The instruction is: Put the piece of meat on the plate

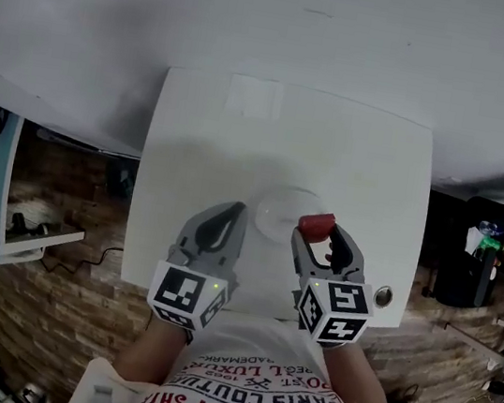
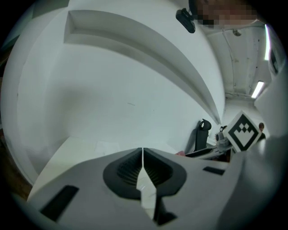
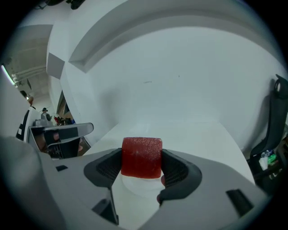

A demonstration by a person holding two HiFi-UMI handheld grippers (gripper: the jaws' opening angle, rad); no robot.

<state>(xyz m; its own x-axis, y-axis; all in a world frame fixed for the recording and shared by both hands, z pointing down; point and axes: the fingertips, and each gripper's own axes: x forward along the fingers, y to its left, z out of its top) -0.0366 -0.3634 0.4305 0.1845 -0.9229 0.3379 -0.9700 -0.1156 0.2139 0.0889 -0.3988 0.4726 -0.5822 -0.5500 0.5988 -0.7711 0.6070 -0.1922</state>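
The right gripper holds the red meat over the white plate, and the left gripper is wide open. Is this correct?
Not quite. The left gripper is shut and empty, as the left gripper view shows. The right gripper does hold the meat over the plate.

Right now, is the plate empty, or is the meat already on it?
Empty. The plate shows only bare white; the piece of meat is clamped between the jaws of the right gripper, over the plate's rim.

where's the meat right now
In the head view the meat is clamped in the right gripper, over the plate's right rim, near the table's front.
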